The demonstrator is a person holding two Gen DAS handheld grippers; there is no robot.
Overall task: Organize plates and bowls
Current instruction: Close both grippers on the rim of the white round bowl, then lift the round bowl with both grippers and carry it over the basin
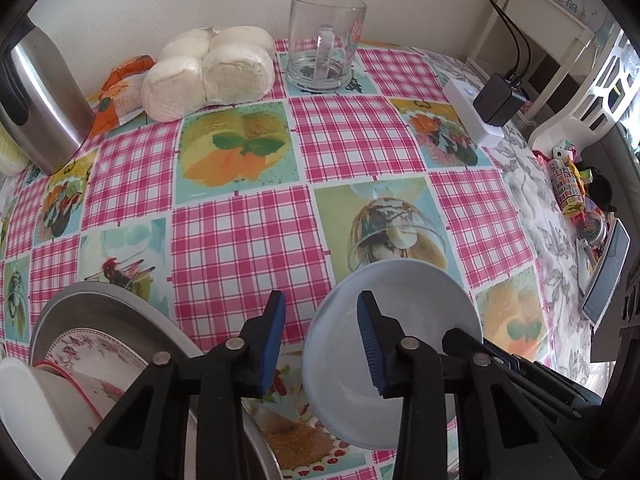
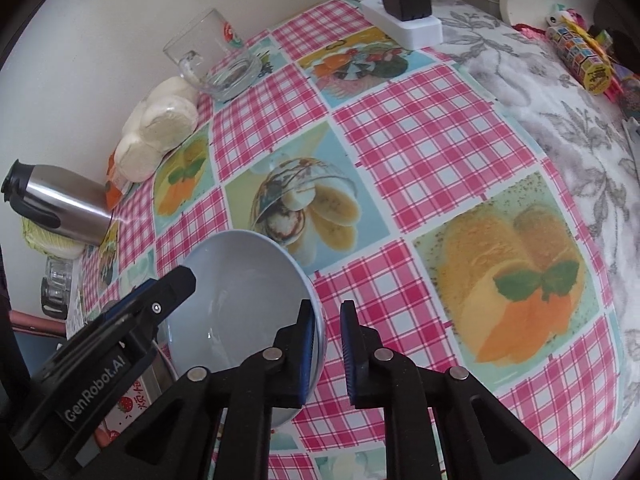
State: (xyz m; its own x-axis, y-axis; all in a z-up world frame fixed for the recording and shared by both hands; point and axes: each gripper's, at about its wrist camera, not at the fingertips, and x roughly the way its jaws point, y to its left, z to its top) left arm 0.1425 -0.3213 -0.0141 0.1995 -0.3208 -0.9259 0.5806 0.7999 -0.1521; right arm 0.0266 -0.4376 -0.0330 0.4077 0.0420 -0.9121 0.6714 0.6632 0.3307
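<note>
Down on the pink checked surface (image 1: 248,240), well clear of the glass mug and buns at the back. Off to the left, a metal pan (image 1: 100,300) with a floral plate (image 1: 92,344) and a red-rimmed white bowl (image 1: 24,400) already inside, so plainly the collecting spot. Mid-task by the look of it: picking up the pale blue bowl (image 1: 400,292), lying just beside the pan's right edge, near the front. Flat on the cloth or slightly tipped, hard to say.

Both tools on that one bowl, one at each side. Right hand-held gripper (image 2: 326,308) pinched nearly to nothing on the right-hand rim, one pad against the inside wall, the other close on the outside; reads as a firm grip, though outer contact not clear to see. Left hand-held gripper (image 1: 320,320) partly open, straddling the opposite rim: one pad down inside the bowl, the other still outside with a strip of cloth showing before the rim, so nothing squeezed yet.

Next, probably: finish closing the left side, lift level, carry left over the pan's edge, and lower onto the stack without clipping the white bowl
</note>
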